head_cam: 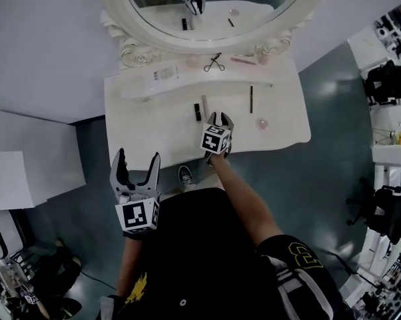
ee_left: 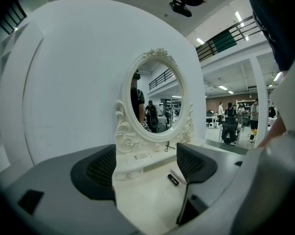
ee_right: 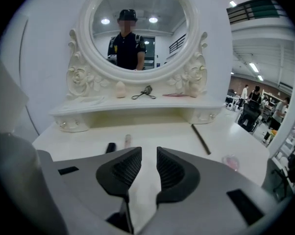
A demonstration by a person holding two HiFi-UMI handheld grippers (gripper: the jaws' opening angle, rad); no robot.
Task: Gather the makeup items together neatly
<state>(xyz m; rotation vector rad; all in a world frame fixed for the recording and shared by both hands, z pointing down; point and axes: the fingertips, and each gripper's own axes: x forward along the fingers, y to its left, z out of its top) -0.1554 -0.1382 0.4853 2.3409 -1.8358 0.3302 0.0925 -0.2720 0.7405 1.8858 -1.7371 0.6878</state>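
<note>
White vanity surface (head_cam: 154, 122) with an oval mirror (head_cam: 214, 5) and a raised shelf (head_cam: 190, 77) along its back edge. Near the centre lie a black tube (head_cam: 197, 111) and a clear tube (head_cam: 204, 104), side by side. A dark pencil (head_cam: 251, 99) lies to their right, and a pink round item (head_cam: 261, 123) lies near the right edge. An eyelash curler (head_cam: 214, 63) rests on the shelf. Right gripper (head_cam: 219, 119), over the front middle: jaws narrowly apart, empty. Left gripper (head_cam: 138, 156), at the front-left corner: jaws wide apart, empty.
</note>
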